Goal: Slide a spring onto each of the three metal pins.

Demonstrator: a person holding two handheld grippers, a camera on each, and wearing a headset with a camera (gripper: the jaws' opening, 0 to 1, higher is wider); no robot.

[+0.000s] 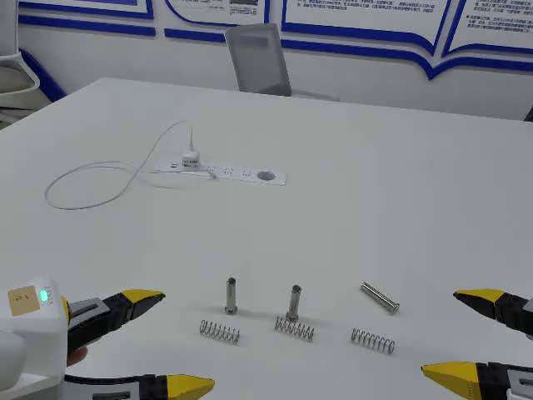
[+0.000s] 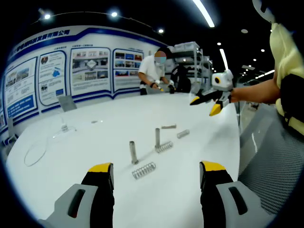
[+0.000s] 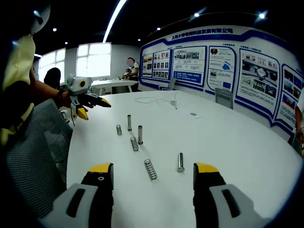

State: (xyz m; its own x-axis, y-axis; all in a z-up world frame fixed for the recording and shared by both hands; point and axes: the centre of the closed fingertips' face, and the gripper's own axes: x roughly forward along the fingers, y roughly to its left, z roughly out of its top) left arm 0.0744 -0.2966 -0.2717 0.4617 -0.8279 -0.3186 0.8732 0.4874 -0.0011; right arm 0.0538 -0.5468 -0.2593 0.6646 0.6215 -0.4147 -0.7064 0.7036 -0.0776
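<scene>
Springs, three of them, lie on their sides in a loose row on the white table (image 1: 400, 167), and none sits on a pin. The left spring (image 1: 220, 332) lies just in front of the left pin (image 1: 231, 296), which stands upright on its wider foot. The middle spring (image 1: 294, 328) lies close against the base of the middle pin (image 1: 294, 302), also upright; whether the two touch is not clear. The right spring (image 1: 372, 340) lies near the right pin (image 1: 380, 297), which lies flat on the table at a slant. The left gripper (image 1: 166, 343) hangs at the lower left of the head view, its yellow-tipped jaws spread wide with nothing between them, to the left of the left spring and apart from it. The right gripper (image 1: 462, 333) sits at the lower right with its jaws parted the same way and empty, apart from the right spring. In each gripper view that gripper's own jaws rise well apart, the pins and springs lie on the table ahead, and the other gripper shows beyond them, above the table's edge. Farther across the table lies a white power strip (image 1: 241, 173) with a plug in it, and a thin white cable (image 1: 83, 179) loops away to the left. A grey chair (image 1: 256, 58) stands at the far edge.
</scene>
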